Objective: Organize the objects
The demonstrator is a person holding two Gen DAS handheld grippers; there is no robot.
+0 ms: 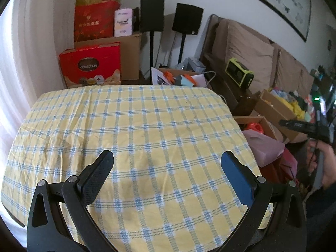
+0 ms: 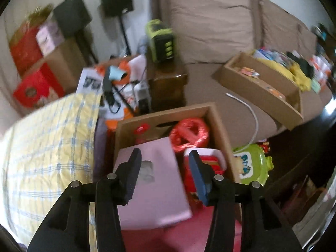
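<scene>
Hovering nearest, left gripper [image 1: 167,168] with jaws spread wide, gripping nothing, over the bare yellow-and-blue checked tabletop [image 1: 136,115]. Hovering likewise, right gripper [image 2: 164,173] with jaws partly parted, nothing between them, pointing down beside the tabletop edge at an open brown cardboard box [image 2: 218,121].

Lying directly under the right jaws, inside that box, a flat pale pink box with an oval top opening [image 2: 155,189], tilted. Sitting just beside it, a red-and-white plastic item [image 2: 210,161]; behind, a red ring-shaped toy [image 2: 189,134]. Resting against the box's outer wall, a green plastic toy [image 2: 252,163]. Standing further back on the beige sofa [image 2: 210,27], a second cardboard box [image 2: 262,88] crammed with mixed goods.

Risks, as judged: jaws possibly opening too narrow for the pink box; tilted surface slipping free; crowding neighbours snagging or shifting; image blurring, making exact contact unverifiable.
</scene>
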